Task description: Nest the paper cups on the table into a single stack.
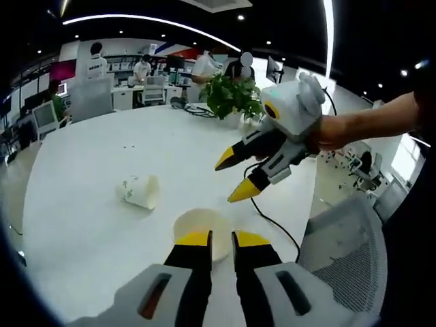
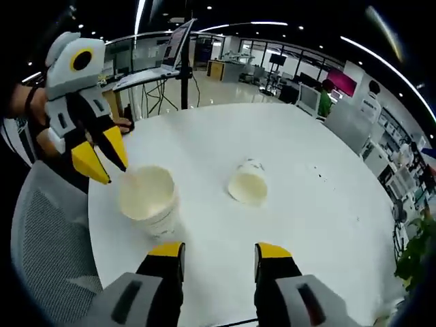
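Now, with the left gripper [image 1: 219, 238] pinching the upright cup's [image 2: 148, 197] rim, the right gripper [image 2: 219, 253], jaws apart, should reach ahead for the tipped cup [image 2: 248, 182] and close gently across its wall.

In the left gripper view, the left gripper [image 1: 221, 240] stands in front of the upright paper cup [image 1: 197, 225] and hides its near side, so only the far rim shows. In the right gripper view, the print on the tipped cup [image 2: 248, 182] is too small to read, and the green plant [image 2: 417, 253] is cut off by the picture's edge. The people at the far desks [image 1: 146, 67] in the left gripper view are too small to tell apart.
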Demonstrator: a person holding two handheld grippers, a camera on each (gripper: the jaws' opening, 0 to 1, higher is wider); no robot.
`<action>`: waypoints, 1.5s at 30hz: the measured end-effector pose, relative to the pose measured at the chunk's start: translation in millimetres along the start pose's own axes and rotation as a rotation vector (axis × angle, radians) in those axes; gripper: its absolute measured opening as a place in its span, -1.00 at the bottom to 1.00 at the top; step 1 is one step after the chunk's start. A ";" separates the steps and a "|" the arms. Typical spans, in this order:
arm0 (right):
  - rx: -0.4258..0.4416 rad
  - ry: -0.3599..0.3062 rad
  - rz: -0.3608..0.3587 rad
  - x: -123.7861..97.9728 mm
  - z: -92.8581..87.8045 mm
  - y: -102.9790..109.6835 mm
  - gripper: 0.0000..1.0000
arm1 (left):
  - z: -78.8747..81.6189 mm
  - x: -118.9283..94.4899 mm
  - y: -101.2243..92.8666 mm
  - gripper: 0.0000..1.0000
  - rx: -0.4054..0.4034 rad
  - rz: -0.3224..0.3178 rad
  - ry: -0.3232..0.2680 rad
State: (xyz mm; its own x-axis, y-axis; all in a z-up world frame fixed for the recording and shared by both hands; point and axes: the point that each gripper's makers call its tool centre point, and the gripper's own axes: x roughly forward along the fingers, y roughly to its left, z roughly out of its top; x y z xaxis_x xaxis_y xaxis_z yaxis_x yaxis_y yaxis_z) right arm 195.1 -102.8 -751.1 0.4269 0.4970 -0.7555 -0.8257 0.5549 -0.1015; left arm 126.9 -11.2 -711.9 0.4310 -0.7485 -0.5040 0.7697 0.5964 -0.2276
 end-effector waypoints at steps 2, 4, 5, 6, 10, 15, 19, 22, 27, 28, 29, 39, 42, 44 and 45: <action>-0.013 0.009 -0.007 3.4 1.8 -4.4 -0.23 | -0.6 -3.6 4.4 -0.80 -0.005 0.006 -0.005; -0.013 0.012 -0.005 6.4 3.7 -9.5 -0.23 | -2.7 -5.8 4.1 -0.80 -0.007 0.009 -0.003; -0.010 0.010 -0.005 8.0 4.8 -14.1 -0.23 | -3.7 -7.3 6.3 -0.80 -0.007 0.014 -0.003; -0.009 0.010 -0.005 8.3 6.0 -13.2 -0.23 | -4.3 -8.5 7.8 -0.79 -0.009 0.017 -0.003; -0.011 0.018 -0.027 11.4 10.2 -23.1 -0.23 | -6.6 -14.9 11.4 -0.78 -0.025 0.031 -0.010; -0.001 0.021 -0.040 17.2 15.2 -33.1 -0.24 | -10.3 -22.9 13.7 -0.73 -0.038 0.040 -0.012; -0.003 0.022 -0.048 24.0 19.8 -42.8 -0.25 | -15.0 -28.9 14.7 -0.71 -0.046 0.052 -0.011; -0.001 0.026 -0.061 30.6 24.3 -50.3 -0.25 | -18.7 -33.7 15.8 -0.71 -0.056 0.063 -0.007; 0.023 0.018 -0.068 40.9 34.3 -57.5 -0.26 | -26.7 -41.5 20.5 -0.65 -0.062 0.079 -0.002; 0.022 0.018 -0.062 45.5 37.8 -56.9 -0.26 | -28.8 -43.7 23.0 -0.65 -0.069 0.085 -0.003; 0.028 0.017 -0.062 49.4 40.7 -56.8 -0.26 | -29.9 -46.0 24.1 -0.65 -0.074 0.090 -0.003; 0.051 0.019 -0.068 68.4 50.0 -63.4 -0.26 | -40.7 -62.9 35.4 -0.67 -0.110 0.135 -0.007; 0.043 0.023 -0.063 76.3 50.4 -64.2 -0.26 | -42.9 -66.8 36.3 -0.67 -0.119 0.146 -0.009; 0.042 0.027 -0.060 84.1 49.1 -66.9 -0.27 | -44.0 -69.1 39.8 -0.67 -0.122 0.151 -0.009; 0.045 0.028 -0.060 86.1 48.9 -67.7 -0.27 | -44.2 -69.5 39.3 -0.67 -0.124 0.153 -0.009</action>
State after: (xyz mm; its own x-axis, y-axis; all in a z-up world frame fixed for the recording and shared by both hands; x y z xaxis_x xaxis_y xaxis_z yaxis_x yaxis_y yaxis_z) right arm 305.8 -65.0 -777.6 0.4643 0.4434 -0.7666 -0.7813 0.6128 -0.1188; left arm 106.4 77.1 -722.6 0.5431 -0.6486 -0.5334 0.6315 0.7341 -0.2497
